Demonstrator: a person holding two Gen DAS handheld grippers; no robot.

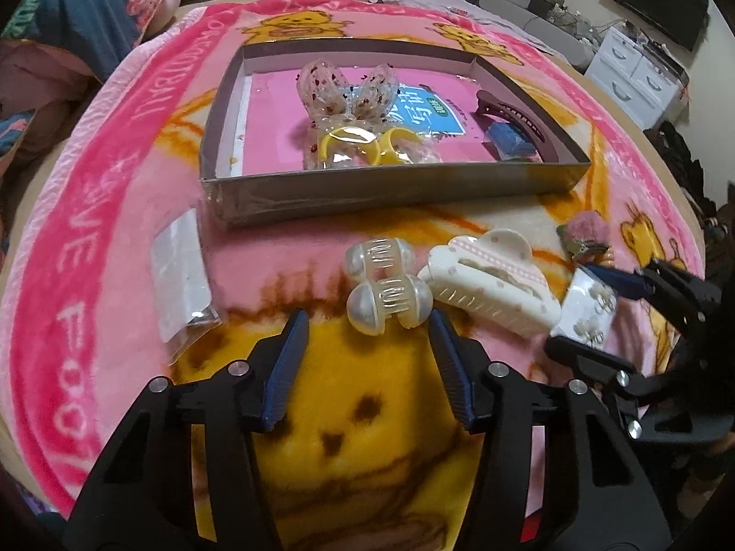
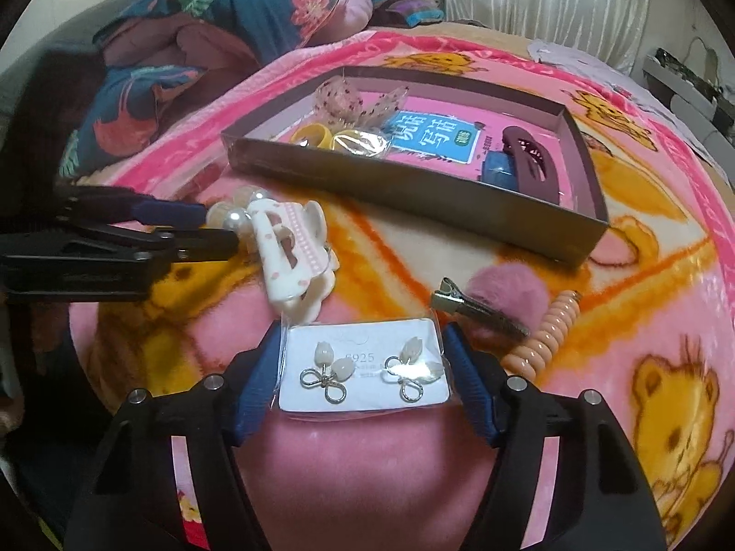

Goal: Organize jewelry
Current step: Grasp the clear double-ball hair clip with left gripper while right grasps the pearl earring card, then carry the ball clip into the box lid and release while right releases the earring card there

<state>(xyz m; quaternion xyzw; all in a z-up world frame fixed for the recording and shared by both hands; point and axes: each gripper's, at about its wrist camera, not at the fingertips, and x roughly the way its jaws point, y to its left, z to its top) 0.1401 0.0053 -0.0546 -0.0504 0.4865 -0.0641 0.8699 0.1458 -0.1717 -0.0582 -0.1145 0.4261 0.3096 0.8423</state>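
While a pink blanket (image 1: 115,211) printed with yellow bears is spread over the bed, a shallow cardboard box (image 1: 390,193) is seen lying on it; inside the box a sequinned bow (image 1: 349,87), yellow rings in clear wrap (image 1: 363,147), a maroon hair clip (image 1: 519,119) and a small blue item (image 1: 510,142) are gathered on a pink printed sheet. The left tool (image 1: 367,321) is lowered over a pearl-ended hair claw (image 1: 388,291); its blue pads are set at either side of the claw's near end, the right pad seeming to touch it and the left pad standing apart, so no firm pinch is shown. Just beside that claw a larger cream claw clip (image 1: 491,284) with pink trim is laid. The right tool (image 2: 363,358) is placed around a bagged earring card (image 2: 363,362); both pads are pressed against the bag's edges, so the card is pinched. A pink pom-pom clip (image 2: 487,307) and a peach coil hair tie (image 2: 546,330) are found near the card's right side; an empty clear bag (image 1: 179,271) is left on the blanket's left part. A folded floral quilt (image 2: 183,46) is piled at the far corner.
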